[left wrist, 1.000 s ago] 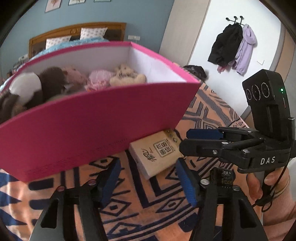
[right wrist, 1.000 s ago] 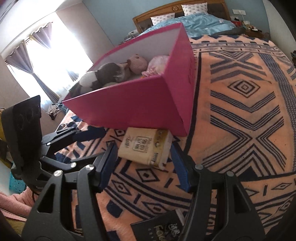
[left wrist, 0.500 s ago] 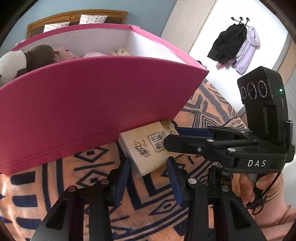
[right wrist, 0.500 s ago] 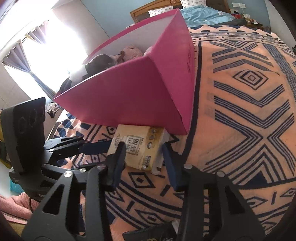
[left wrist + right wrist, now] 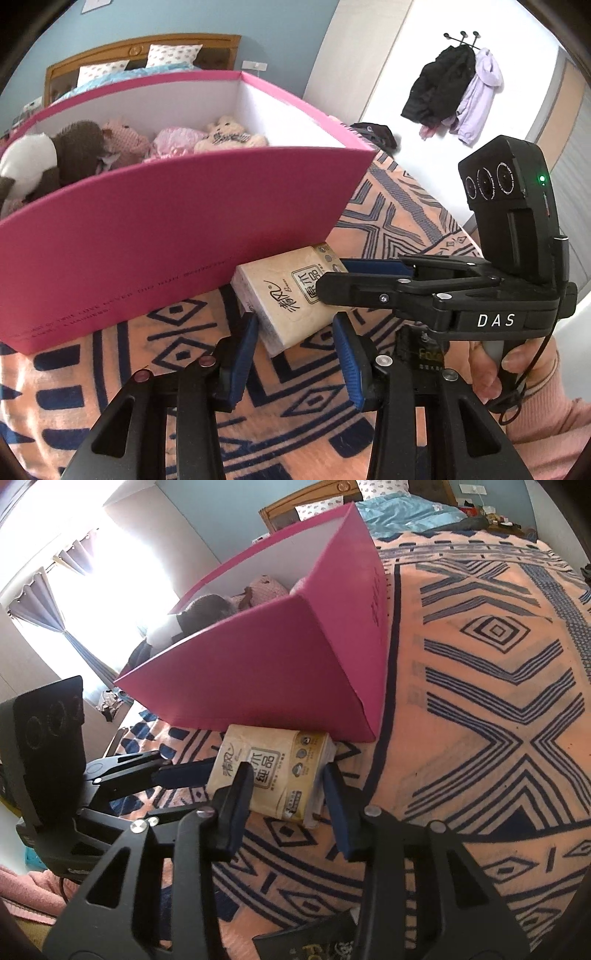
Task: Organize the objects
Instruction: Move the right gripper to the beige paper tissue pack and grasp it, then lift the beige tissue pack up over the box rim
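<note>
While both my grippers converge on the tissue pack (image 5: 291, 295) beside the pink box (image 5: 177, 236), the left gripper (image 5: 295, 354) and right gripper (image 5: 288, 797) each straddle it, jaws narrowed but not clamped.

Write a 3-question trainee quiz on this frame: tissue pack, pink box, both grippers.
1. True or false: the tissue pack is inside the pink box.
2. Which gripper straddles the pack? A) left gripper only B) right gripper only C) both
3. Fill in: the box holds ____ toys.

Key: 1 false, it lies on the patterned blanket against the box's outer wall. 2 C, both open around it from different sides. 3 plush.
</note>
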`<state>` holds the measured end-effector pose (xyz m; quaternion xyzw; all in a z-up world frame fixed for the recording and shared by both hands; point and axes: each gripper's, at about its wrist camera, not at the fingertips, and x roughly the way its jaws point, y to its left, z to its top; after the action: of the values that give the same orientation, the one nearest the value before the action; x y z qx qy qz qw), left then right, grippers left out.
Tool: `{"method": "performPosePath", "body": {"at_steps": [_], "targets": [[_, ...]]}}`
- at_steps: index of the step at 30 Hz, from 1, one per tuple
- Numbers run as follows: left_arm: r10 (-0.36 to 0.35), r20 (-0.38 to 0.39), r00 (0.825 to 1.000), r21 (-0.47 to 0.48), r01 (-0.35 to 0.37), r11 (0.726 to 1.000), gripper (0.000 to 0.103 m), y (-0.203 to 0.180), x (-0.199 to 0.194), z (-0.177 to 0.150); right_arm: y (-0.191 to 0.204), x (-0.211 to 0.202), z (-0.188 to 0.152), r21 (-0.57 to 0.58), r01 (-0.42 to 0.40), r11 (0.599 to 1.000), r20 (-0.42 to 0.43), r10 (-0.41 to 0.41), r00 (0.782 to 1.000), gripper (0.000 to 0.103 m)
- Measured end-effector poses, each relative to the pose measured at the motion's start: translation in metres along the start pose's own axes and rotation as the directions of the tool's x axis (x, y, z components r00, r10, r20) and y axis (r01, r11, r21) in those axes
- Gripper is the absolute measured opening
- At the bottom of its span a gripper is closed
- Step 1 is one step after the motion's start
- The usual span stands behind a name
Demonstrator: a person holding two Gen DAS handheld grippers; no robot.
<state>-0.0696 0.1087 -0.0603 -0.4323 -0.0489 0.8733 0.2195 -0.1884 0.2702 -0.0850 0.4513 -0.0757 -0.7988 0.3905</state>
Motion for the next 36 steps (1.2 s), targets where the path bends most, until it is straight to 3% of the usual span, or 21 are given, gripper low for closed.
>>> {"method": "performPosePath", "body": {"at_steps": [7,36], "targets": [[0.000,0.021,1.000,0.016,0.000,1.000,0.042,0.011,-0.017,0.001,0.015,-0.014,-0.003,-0.037,0.010,0.999,0.022,-0.009,1.000,0.042],[0.034,0.151,0.988,0.107,-0.051,0.993,0.044,-0.011,-0.069,0.011,0.062,-0.062,0.001,-0.171,0.031,0.985,0.129,-0.009,0.992,0.042]]}}
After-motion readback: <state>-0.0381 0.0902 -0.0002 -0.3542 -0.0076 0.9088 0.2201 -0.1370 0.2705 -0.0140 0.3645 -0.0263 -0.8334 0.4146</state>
